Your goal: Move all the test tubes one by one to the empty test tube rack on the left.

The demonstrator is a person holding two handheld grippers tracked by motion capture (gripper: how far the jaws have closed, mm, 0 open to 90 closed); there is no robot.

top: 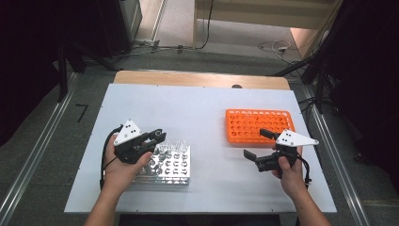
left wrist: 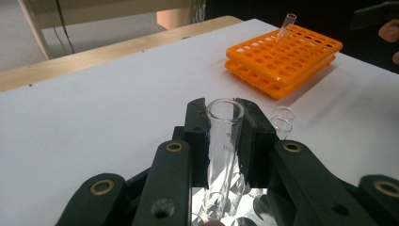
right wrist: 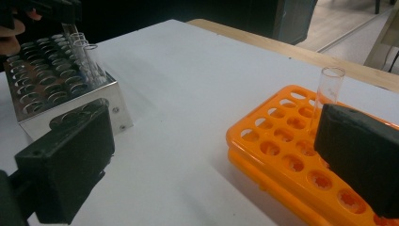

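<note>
White laminate is covering the table [top: 207, 108], the largest thing in the scene, with a strip of bare wood being shown along its far edge. On its right half, an orange plastic tube rack [top: 259, 125] is being kept flat, and a single clear tube [right wrist: 328, 92] is being held upright in one of its holes near the far end. On the left half, nearer the person, a shiny metal tube rack [top: 167, 165] is being kept, with a few empty glass tubes [right wrist: 84, 54] standing together in its far corner. The left gripper [top: 157, 136] is being held over that metal rack by the person's left hand [top: 120, 172], and its black jaws are being kept clenched on a clear glass test tube [left wrist: 223, 146]. The tube is being gripped just below its open rim, upright between the pads, with its lower end being seen down among the holes of the metal rack; whether it is touching the rack cannot be told. The right gripper [top: 259, 146] is being held by the right hand [top: 289, 172] just in front of the orange rack, low over the table. Its jaws are being kept wide apart and released, with nothing between them in the right gripper view.
</note>
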